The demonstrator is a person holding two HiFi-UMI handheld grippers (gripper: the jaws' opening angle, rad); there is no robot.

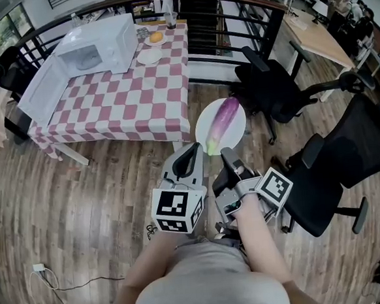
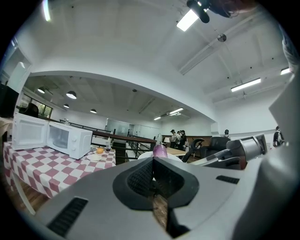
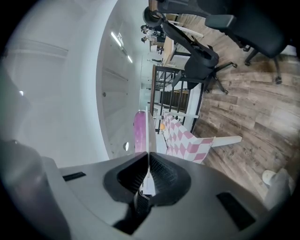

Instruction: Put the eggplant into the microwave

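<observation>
A purple eggplant [image 1: 224,117] lies on a white plate [image 1: 235,132] held in the air over the wooden floor, just right of the table's corner. My left gripper [image 1: 195,149] is shut on the plate's near-left rim, and my right gripper [image 1: 227,154] is shut on its near rim. In the left gripper view the eggplant [image 2: 160,150] pokes up behind the left gripper [image 2: 153,161]. The right gripper view shows the plate [image 3: 148,133] edge-on, rising out of the right gripper [image 3: 148,158], with the eggplant [image 3: 139,131] beside it. The white microwave [image 1: 100,47] stands on the far-left table, its door [image 1: 41,91] swung open.
The table [image 1: 121,104] wears a red-and-white checked cloth and carries a small plate with an orange food item [image 1: 156,37], a white bowl [image 1: 148,56] and a cup [image 1: 170,22]. Black office chairs [image 1: 280,85] [image 1: 348,162] stand to the right. A dark railing runs behind the table.
</observation>
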